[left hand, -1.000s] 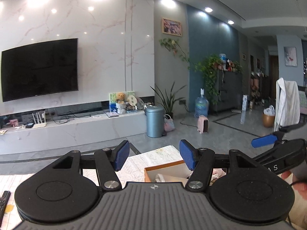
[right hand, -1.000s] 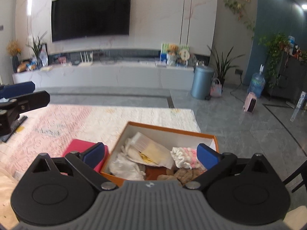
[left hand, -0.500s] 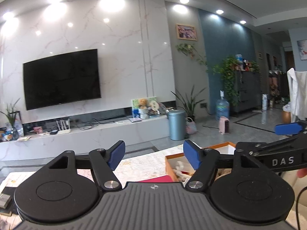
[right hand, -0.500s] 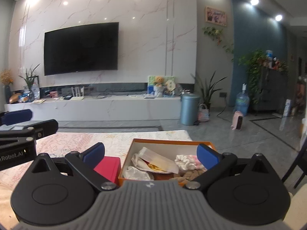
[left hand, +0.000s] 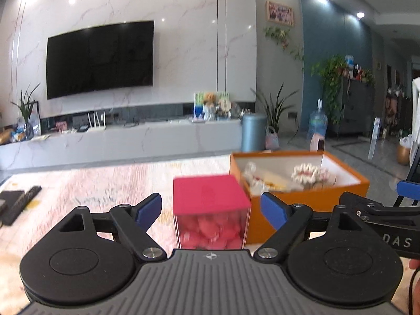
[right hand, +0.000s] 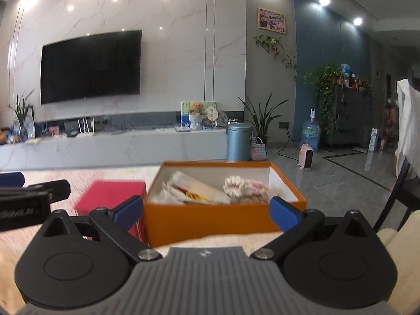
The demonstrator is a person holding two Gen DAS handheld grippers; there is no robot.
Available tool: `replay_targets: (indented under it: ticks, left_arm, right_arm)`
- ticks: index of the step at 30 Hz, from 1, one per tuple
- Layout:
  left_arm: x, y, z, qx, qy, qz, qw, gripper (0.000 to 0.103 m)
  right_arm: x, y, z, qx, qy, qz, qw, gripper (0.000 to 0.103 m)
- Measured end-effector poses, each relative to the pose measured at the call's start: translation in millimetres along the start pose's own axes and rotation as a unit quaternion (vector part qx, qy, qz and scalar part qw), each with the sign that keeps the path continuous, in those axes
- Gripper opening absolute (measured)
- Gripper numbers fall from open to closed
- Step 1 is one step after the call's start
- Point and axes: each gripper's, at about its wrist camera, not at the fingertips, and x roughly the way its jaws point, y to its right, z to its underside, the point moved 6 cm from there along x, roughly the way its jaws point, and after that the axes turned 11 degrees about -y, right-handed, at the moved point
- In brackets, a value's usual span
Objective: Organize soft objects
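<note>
An orange box (right hand: 210,218) with a white inside stands on the table and holds soft items: a white and pink scrunchie (right hand: 244,185), white cloth or packets (right hand: 194,189) and something brown. It also shows in the left wrist view (left hand: 309,199). A clear box with a red lid (left hand: 208,193), full of pink pieces, stands just left of it and shows in the right wrist view (right hand: 111,193). My left gripper (left hand: 211,210) is open and empty in front of the red-lidded box. My right gripper (right hand: 206,214) is open and empty in front of the orange box.
The table has a pale pink patterned cloth (left hand: 105,183). Dark remotes (left hand: 18,204) lie at its left edge. Beyond it are a TV wall, a low cabinet, a blue bin (right hand: 239,141) and plants. A chair with a white garment (right hand: 407,131) stands at the right.
Both grippers have dropped lower and pulled back, so the boxes now show from the side. The left gripper has turned left, bringing the red-lidded box between its fingers. Both stay open.
</note>
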Motion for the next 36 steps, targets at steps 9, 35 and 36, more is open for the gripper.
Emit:
replay_targets:
  ticks: [9, 35, 36]
  left_arm:
    - [18.8, 10.7, 30.2, 0.003, -0.058, -0.015, 0.9982, 0.100]
    - [16.8, -0.6, 39.2, -0.017, -0.071, -0.028, 0.9970, 0.100]
    - [16.5, -0.7, 39.4, -0.017, -0.070, -0.028, 0.9970, 0.100]
  right_arm:
    - [19.4, 10.5, 19.6, 0.035, -0.024, -0.020, 0.999, 0.100]
    - [35.7, 19.2, 23.8, 0.051, -0.058, -0.014, 0.997, 0.100]
    - [35.9, 19.1, 23.8, 0.051, -0.058, -0.014, 0.997, 0.100]
